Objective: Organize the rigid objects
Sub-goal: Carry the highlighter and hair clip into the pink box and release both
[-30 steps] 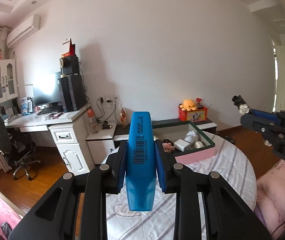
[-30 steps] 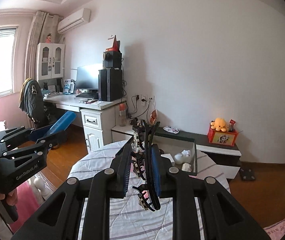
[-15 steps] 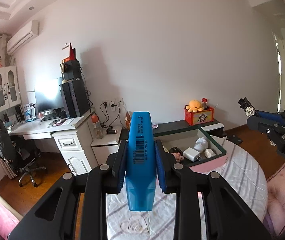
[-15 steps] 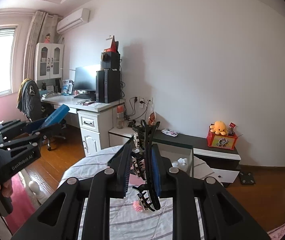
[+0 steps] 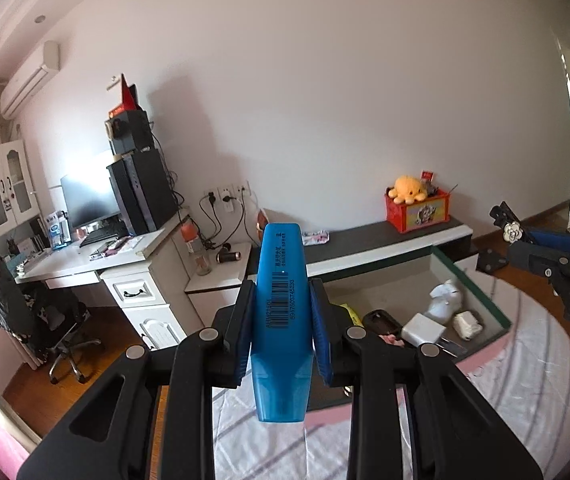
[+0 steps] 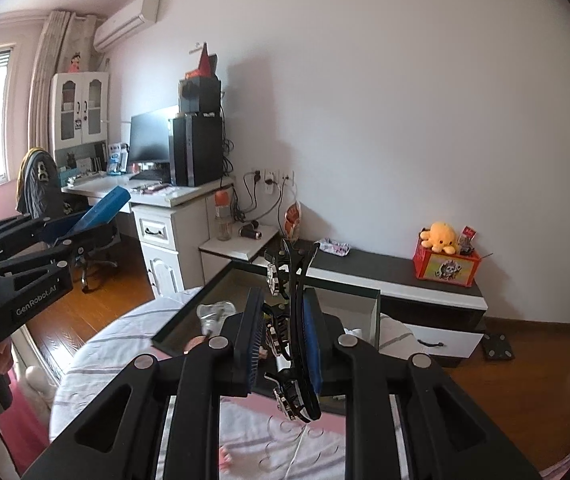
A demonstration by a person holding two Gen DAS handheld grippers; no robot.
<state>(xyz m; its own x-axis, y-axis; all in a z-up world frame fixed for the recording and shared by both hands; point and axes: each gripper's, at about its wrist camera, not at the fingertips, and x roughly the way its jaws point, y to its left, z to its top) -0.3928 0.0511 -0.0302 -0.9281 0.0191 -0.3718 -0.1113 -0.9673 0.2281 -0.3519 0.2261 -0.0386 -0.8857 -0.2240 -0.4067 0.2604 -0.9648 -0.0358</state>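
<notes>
The blue highlighter (image 5: 282,316) sits upright, pinched at its middle between the two pads of the left gripper (image 5: 281,312), barcode facing the camera, its cap end rising past the fingertips. Over on the other side, the right gripper (image 6: 283,340) is clamped on a black hair claw clip (image 6: 291,332) with rhinestone trim; the clip runs lengthwise between the pads and sticks out beyond both ends of them.

Just ahead of and below both pairs of fingers lies an open box (image 5: 485,296) with a dark green rim, resting on the bed (image 5: 525,380), whose sheet is white with grey stripes and a pink edge. Inside the box, ahead and right of the left fingers: a white charger (image 5: 423,328), a white figure (image 5: 447,296) and a dark case (image 5: 381,320).

Beyond the fingertips, a low black-and-white cabinet (image 6: 405,280) runs along the white wall, with a red box (image 6: 447,266) and an orange plush octopus (image 6: 439,236) on top. Far left of the fingers stands a white desk (image 6: 157,196) with a monitor (image 6: 149,138) and a black computer tower (image 6: 197,148), an office chair (image 5: 45,312) on the wooden floor, and an air conditioner (image 6: 127,22) high on the wall.
</notes>
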